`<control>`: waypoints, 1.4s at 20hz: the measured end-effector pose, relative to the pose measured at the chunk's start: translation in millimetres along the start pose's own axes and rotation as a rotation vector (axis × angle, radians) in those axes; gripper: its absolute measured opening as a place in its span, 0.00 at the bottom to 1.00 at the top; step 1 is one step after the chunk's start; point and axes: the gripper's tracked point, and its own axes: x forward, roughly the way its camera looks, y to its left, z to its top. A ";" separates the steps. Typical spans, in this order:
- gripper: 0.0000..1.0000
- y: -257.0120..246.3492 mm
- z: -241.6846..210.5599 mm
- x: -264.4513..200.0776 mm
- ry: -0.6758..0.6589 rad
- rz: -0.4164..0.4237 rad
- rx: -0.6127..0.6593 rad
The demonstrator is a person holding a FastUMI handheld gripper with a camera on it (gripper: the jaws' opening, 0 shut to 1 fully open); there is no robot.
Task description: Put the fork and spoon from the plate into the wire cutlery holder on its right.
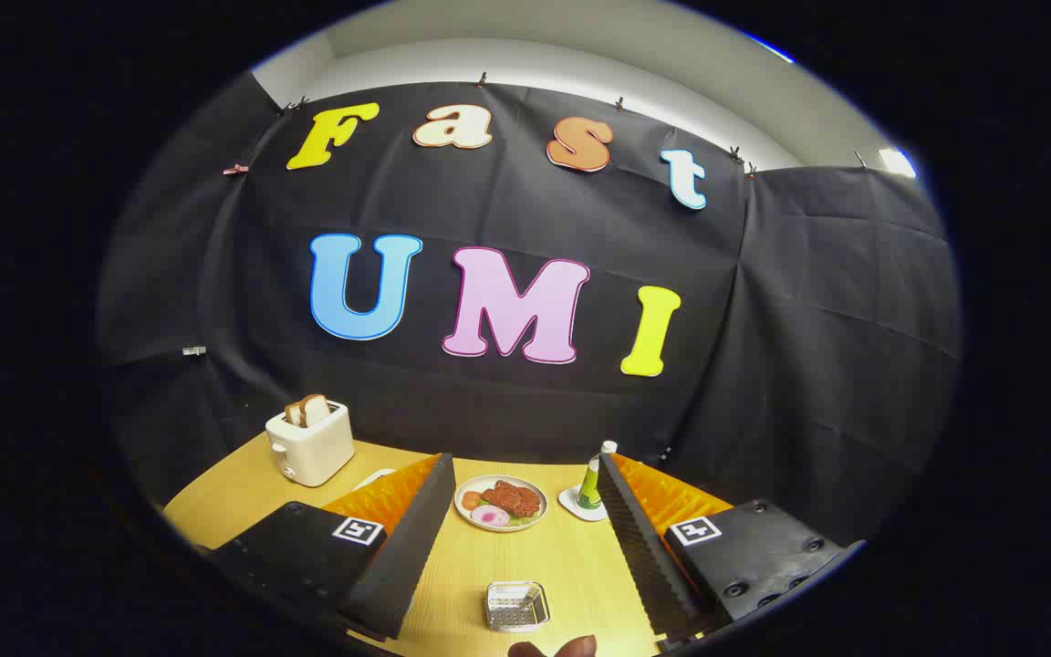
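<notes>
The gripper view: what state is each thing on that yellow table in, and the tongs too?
Tongs: open, holding nothing.
White toaster: upright, bread slices sticking out.
Round white plate: food on it.
Green bottle with white cap: upright, capped.
Square wire metal holder: upright between the fingers; contents unclear.

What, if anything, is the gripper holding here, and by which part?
Nothing is held. The gripper is open, its fingers spread wide above the table, with the wire cutlery holder lying between them and the plate of food just beyond, both untouched.
</notes>
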 end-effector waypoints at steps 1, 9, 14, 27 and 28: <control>0.98 -0.2 -1.0 -1.1 0.001 0.001 0.001; 0.98 5.6 -0.9 -6.6 0.002 0.014 0.000; 0.98 4.5 1.1 -8.9 0.003 0.014 0.002; 0.98 82.0 -61.5 -25.6 0.240 0.205 0.070; 0.98 95.0 -75.5 -27.9 0.285 0.227 0.067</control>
